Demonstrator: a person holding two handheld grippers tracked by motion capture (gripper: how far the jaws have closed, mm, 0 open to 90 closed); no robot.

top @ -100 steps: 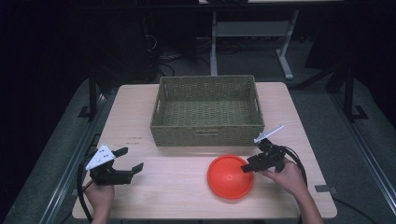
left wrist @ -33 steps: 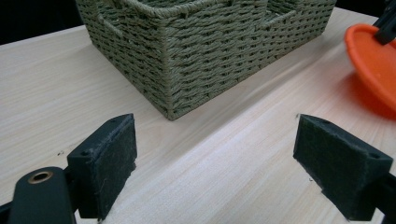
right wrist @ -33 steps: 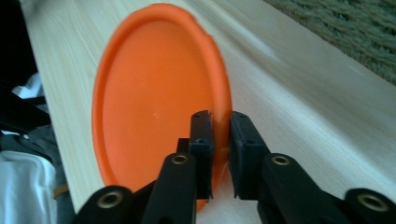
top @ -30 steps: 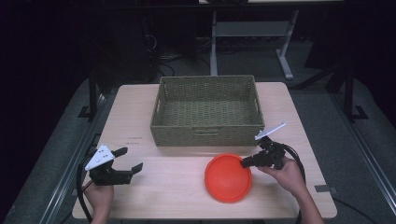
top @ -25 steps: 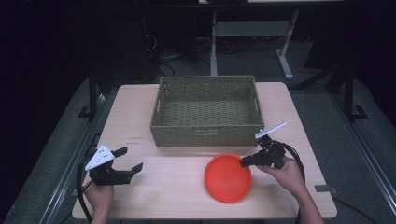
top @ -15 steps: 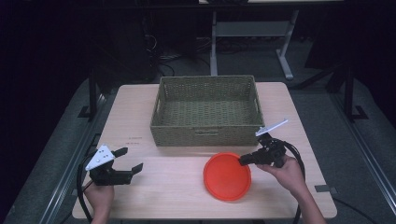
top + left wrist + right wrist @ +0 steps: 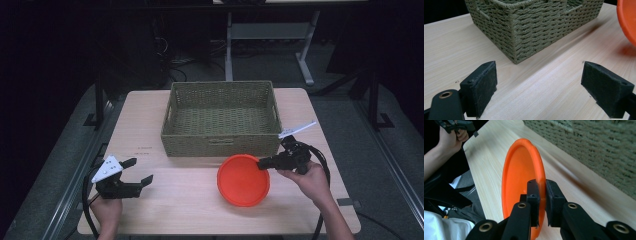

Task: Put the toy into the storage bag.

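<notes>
An orange plate [image 7: 243, 180] hangs just above the table in front of the woven basket [image 7: 222, 118]. My right gripper [image 7: 262, 164] is shut on the plate's right rim. In the right gripper view the two black pads [image 7: 534, 192] pinch the rim of the orange plate [image 7: 520, 175], which stands on edge there. My left gripper [image 7: 138, 171] rests near the table's front left corner, jaws wide open with nothing between them. The left gripper view shows a corner of the basket [image 7: 529, 25] ahead of my left gripper [image 7: 539, 87], and the plate's edge [image 7: 627, 20] at the far right.
The wooden table [image 7: 165, 210] has bare surface between the two hands and to the left of the basket. A metal stand [image 7: 265, 35] stands on the floor behind the table. The basket's near wall is close behind the plate.
The right hand has risen a little, lifting the plate off the table and slightly toward the basket. The left hand has stayed where it was.
</notes>
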